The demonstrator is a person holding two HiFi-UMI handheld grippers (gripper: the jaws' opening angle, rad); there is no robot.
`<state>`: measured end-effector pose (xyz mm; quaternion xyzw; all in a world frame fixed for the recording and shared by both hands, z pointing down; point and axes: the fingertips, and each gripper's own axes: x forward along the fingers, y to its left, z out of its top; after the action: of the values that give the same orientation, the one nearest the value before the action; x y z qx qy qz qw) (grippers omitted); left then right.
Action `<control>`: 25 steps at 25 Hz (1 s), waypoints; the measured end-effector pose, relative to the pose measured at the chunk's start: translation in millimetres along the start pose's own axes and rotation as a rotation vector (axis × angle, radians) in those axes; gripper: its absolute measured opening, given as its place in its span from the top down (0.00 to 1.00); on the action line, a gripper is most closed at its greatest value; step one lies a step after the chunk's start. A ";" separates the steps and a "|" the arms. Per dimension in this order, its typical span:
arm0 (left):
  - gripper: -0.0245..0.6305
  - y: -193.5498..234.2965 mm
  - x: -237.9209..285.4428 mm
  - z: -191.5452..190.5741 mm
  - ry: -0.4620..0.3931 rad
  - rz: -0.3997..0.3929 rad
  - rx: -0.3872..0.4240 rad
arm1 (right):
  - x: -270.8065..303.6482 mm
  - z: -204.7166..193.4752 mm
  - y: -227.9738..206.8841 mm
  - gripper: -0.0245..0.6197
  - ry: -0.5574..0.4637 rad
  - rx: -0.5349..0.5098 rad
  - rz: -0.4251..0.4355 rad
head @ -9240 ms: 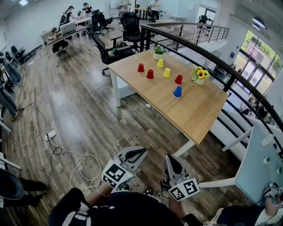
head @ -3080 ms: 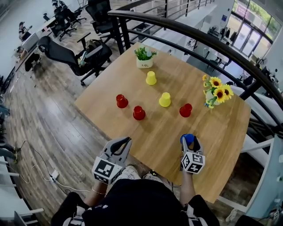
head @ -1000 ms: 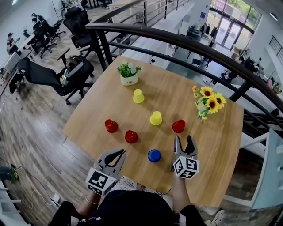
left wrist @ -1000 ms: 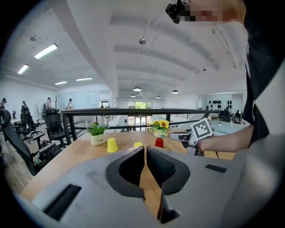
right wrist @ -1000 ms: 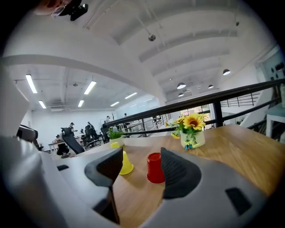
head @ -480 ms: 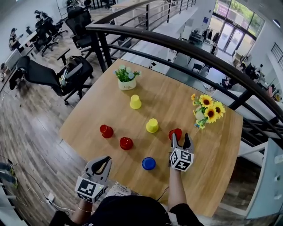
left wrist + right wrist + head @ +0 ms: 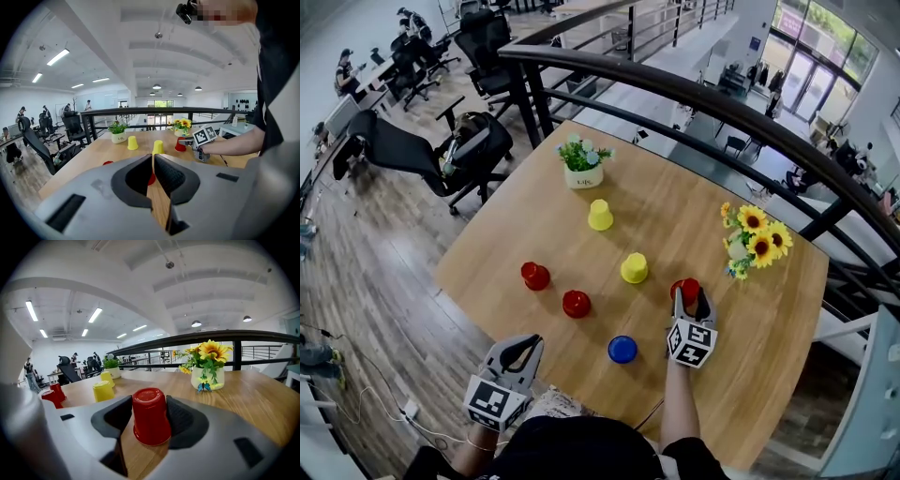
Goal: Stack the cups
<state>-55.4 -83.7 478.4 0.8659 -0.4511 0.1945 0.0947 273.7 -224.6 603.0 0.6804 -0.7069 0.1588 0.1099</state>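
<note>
Inverted red cup [image 7: 150, 416], rim down on the wooden surface [image 7: 534, 225], just left of the sunflower vase [image 7: 739, 251] and nearer the person. The right claw [image 7: 689, 296] grips it, one jaw against each side of the cup. Further left of the vase stand the near yellow cup [image 7: 634, 267] and the far yellow cup [image 7: 600, 215]. Beyond these, still further left, are two more red cups [image 7: 576, 303] [image 7: 535, 275]. The blue cup [image 7: 622, 349] sits left of the vase, towards the near edge. A potted plant [image 7: 583, 161] stands across the surface from the vase. The left claw [image 7: 153, 161], farthest from the vase, hangs off the near edge, jaws almost together and empty.
</note>
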 end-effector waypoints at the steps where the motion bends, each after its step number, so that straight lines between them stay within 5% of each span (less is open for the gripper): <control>1: 0.93 -1.0 0.9 -0.2 -0.002 -0.005 0.001 | -3.6 0.9 -1.0 0.61 0.001 0.002 -0.002; 9: 0.93 -17.4 16.1 12.8 -0.048 -0.108 0.016 | -61.4 9.2 2.0 0.61 -0.016 0.007 0.012; 25: 0.93 -44.1 42.1 46.2 -0.139 -0.340 0.087 | -156.0 -55.4 72.3 0.61 0.117 -0.013 0.067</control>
<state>14.0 -105.4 454.8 0.9443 -0.2949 0.1346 0.0572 206.0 -57.5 590.8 0.6452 -0.7227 0.1973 0.1502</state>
